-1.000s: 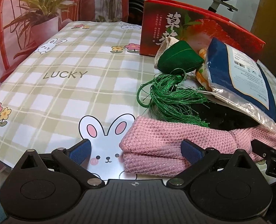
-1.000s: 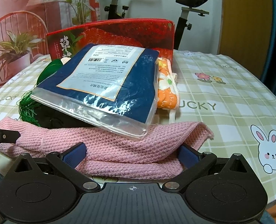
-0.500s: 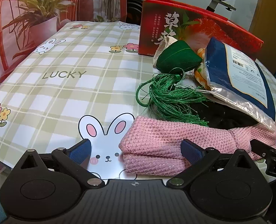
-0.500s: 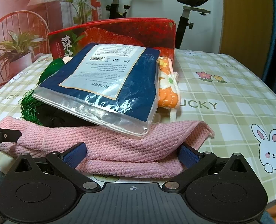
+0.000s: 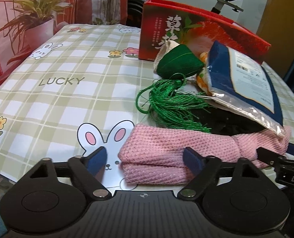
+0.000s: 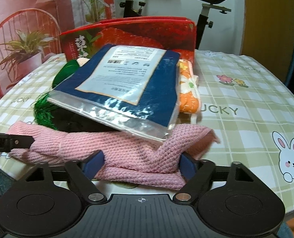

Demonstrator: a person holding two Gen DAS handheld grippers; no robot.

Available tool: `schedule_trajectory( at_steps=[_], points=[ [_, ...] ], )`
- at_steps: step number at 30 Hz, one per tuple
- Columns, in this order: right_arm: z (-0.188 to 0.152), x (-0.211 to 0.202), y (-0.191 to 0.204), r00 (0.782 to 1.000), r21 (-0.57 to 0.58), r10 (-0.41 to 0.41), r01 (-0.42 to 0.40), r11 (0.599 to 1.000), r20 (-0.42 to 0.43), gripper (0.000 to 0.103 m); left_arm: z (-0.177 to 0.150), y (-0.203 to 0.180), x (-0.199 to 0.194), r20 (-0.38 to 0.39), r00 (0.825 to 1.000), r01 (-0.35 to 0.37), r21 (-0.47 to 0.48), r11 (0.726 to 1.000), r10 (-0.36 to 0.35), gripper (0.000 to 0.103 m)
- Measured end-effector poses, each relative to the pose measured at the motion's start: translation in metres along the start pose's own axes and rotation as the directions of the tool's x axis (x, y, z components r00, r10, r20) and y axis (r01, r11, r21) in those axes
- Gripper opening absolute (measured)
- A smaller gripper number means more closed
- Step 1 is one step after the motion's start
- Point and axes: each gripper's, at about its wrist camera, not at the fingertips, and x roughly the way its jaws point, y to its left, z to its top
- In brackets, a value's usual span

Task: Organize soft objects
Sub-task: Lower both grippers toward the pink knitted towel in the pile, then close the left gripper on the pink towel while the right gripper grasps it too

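Note:
A long pink knitted cloth (image 5: 166, 148) lies folded along the near edge of the table, partly under the pile. My left gripper (image 5: 145, 159) straddles its left end, jaws closing. The right pad touches the cloth and the left pad is still apart from it. My right gripper (image 6: 140, 163) straddles the right end of the pink cloth (image 6: 127, 146), jaws closing. Both pads press in there, and the knit bunches into a ridge. A blue packet in a clear bag (image 6: 127, 83) rests on top of the cloth, beside a green tassel (image 5: 172, 107).
A red box (image 5: 186, 29) stands behind the pile. A green pouch (image 5: 178, 61), an orange floral cloth (image 6: 188, 95) and something black (image 5: 232, 123) lie under the packet. The checked tablecloth (image 5: 67, 99) spreads to the left and right. An exercise bike (image 6: 206, 10) stands beyond the table.
Both grippers' jaws have narrowed around the ends of the pink cloth. The cloth's right end has bunched up between the right gripper's pads. Neither hand has moved.

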Motion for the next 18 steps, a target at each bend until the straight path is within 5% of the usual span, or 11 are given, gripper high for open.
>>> schedule_trajectory(
  at_steps=[3,9,18],
  points=[
    [0.0,-0.003,0.004,1.0,-0.009,0.018,-0.018,1.0,-0.014,0.061,-0.001,-0.002,-0.004,0.005,0.999,0.042,0.011,0.999,-0.043,0.058],
    [0.001,-0.009,0.007,0.998,-0.014,0.062,-0.062,0.998,-0.03,0.037,-0.004,-0.002,-0.009,0.001,0.996,0.093,0.014,0.996,-0.093,0.04],
    [0.001,-0.017,0.006,0.994,-0.002,0.11,-0.11,0.994,-0.014,0.024,-0.005,-0.004,-0.017,0.01,0.995,0.099,0.029,0.995,-0.099,0.031]
  ],
)
